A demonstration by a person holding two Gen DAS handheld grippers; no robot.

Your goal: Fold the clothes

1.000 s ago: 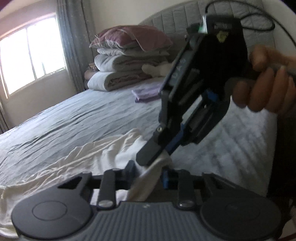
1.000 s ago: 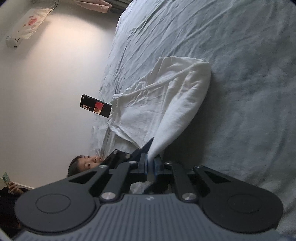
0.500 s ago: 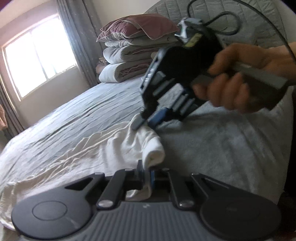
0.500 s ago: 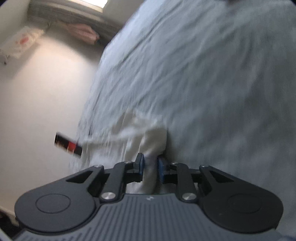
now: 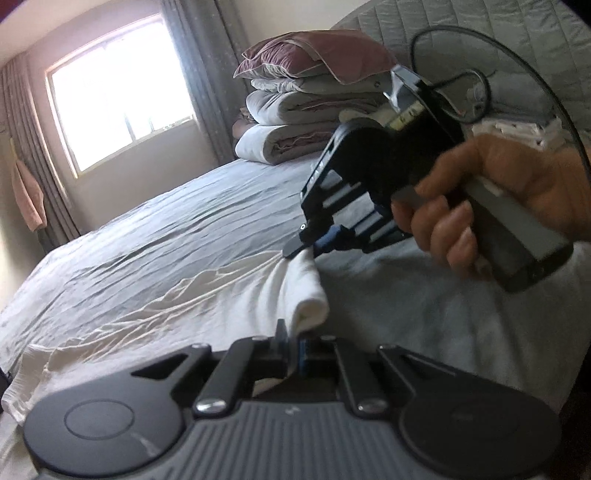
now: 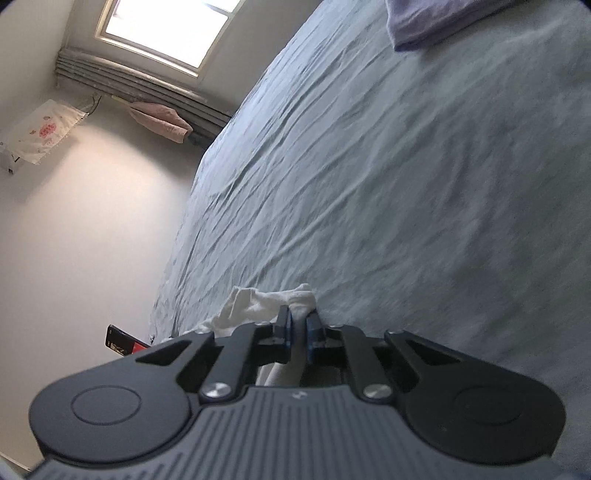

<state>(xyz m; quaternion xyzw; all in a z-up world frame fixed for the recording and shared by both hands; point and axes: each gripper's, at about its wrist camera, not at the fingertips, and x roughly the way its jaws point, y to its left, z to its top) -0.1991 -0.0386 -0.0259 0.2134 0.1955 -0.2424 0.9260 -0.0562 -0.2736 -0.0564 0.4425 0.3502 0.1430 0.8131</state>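
Observation:
A white garment (image 5: 207, 306) lies stretched across the grey bed sheet (image 5: 155, 236), running from the lower left toward the middle. My left gripper (image 5: 291, 341) is shut on its near folded edge. My right gripper (image 5: 299, 251), held in a hand, is shut on the same edge a little farther along, low over the bed. In the right wrist view the right gripper (image 6: 298, 325) pinches a bunch of the white garment (image 6: 258, 302) between its blue pads. Most of the garment is hidden behind that gripper's body.
A stack of folded duvets and a mauve pillow (image 5: 314, 92) sits at the head of the bed by the padded headboard (image 5: 498, 48). A folded lilac cloth (image 6: 436, 18) lies on the sheet. A window (image 5: 122, 114) with curtains is at the left.
Both grippers have carried the garment's edge down toward the bed and pulled it taut. The right gripper moved away from the left one and tilted to a flatter angle.

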